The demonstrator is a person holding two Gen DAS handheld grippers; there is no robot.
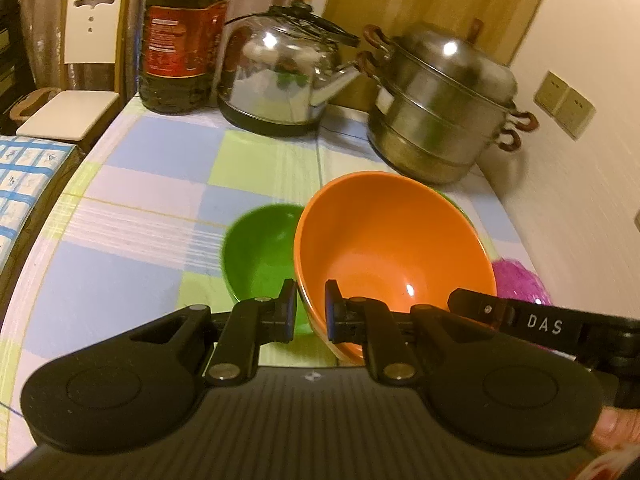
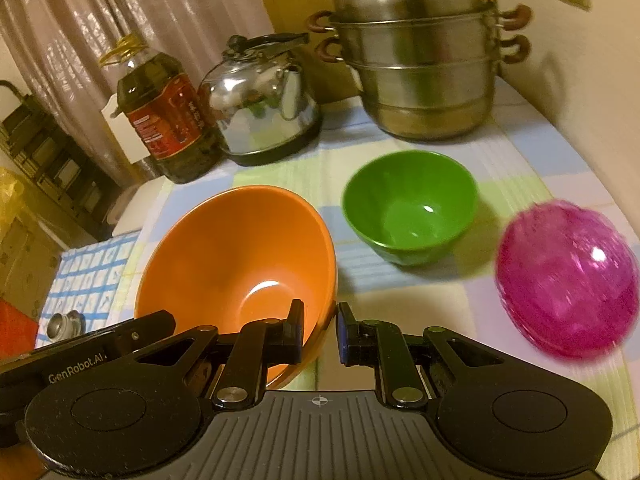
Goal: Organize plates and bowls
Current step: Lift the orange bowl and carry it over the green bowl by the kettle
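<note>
Worktop (image 2: 460, 296), covered in a pastel checked cloth, carrying all items listed. Steamer pot (image 2: 420, 68), stacked steel tiers with a domed lid, at the far right corner by the wall. Kettle (image 2: 260, 104), polished steel, far edge, middle. Oil bottle (image 2: 168, 120), far left corner; red label, print too blurred to read. Orange bowl (image 2: 236, 256), the widest of the bowls, tilted and carried between the two hands: left tongs (image 1: 311, 310) clamped on its rim on one side, right tongs (image 2: 319, 330) clamped on the rim opposite, so the bowl hangs directly ahead of both with neither hand nearer. Pink bowl (image 2: 568, 276), translucent and blurred, near the right edge. Green bowl (image 2: 410, 204), upright and empty, mid-worktop, beyond the orange bowl and partly hidden behind it in the left view. Judgement: stacking turns on this pair; the orange bowl is too wide to nest inside the green one, which lies forward-right of the right tongs. Legible writing: "DAS" on one gripper body, "GenRobot.AI" on the other.
</note>
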